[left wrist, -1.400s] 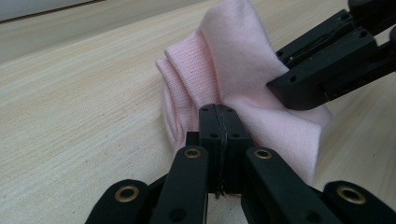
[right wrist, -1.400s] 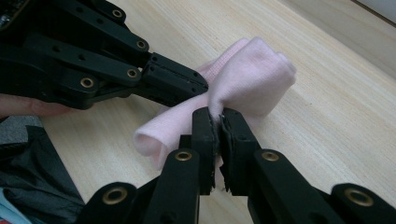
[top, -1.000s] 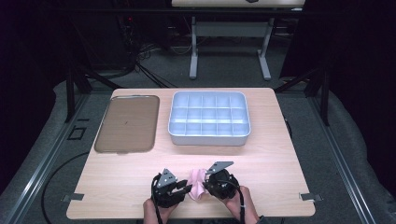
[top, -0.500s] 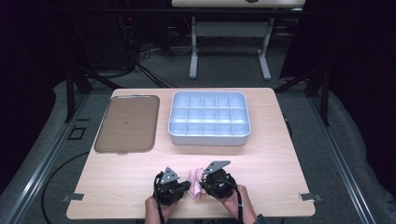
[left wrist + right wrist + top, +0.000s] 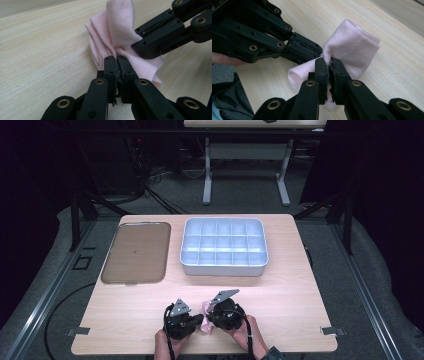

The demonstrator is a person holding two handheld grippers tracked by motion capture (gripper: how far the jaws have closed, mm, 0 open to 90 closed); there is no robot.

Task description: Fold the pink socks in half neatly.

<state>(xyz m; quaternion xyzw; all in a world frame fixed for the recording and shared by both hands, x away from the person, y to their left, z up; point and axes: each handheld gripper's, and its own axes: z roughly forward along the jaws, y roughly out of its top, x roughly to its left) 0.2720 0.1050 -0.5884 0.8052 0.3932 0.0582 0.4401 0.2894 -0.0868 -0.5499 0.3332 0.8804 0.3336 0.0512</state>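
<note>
A small folded pink cloth (image 5: 205, 309) lies on the wooden table near its front edge, bunched between both grippers. My left gripper (image 5: 117, 60) is shut on one edge of the pink cloth (image 5: 117, 27), its jaws pressed together with fabric pinched at the tips. My right gripper (image 5: 329, 61) is shut on the opposite side of the cloth (image 5: 354, 45). The two grippers meet almost tip to tip: the right gripper (image 5: 140, 47) comes in from the right in the left gripper view, and the left gripper (image 5: 318, 51) comes in from the left in the right gripper view.
A brown flat tray (image 5: 135, 252) lies at the back left of the table. Beside it stands a pale blue box (image 5: 222, 270) divided into several compartments. Hands hold both grippers at the table's front edge (image 5: 200, 352).
The two grippers have drawn closer together, and less of the pink cloth shows between them than before.
</note>
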